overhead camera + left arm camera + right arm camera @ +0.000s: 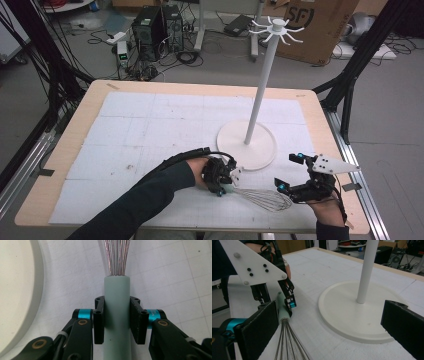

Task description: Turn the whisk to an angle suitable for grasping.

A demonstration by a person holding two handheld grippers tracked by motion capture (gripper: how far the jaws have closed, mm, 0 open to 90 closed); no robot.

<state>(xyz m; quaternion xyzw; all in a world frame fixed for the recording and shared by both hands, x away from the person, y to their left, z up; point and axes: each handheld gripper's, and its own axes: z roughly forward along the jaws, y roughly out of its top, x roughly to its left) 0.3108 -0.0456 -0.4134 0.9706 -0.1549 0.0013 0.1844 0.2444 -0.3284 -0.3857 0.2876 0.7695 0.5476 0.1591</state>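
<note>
Two tools low over the table: left tool (117, 315) clamped on whisk (117, 297) handle, right tool (291, 172) spread wide.

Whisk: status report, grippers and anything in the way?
Left gripper shut on whisk handle, whisk lying on the mat. Right gripper open by the wire end. Stand base close beside.

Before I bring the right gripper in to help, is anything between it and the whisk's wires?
Nothing visible. The right gripper is open beside the whisk, which lies on the table, its handle clamped by the left gripper.
</note>
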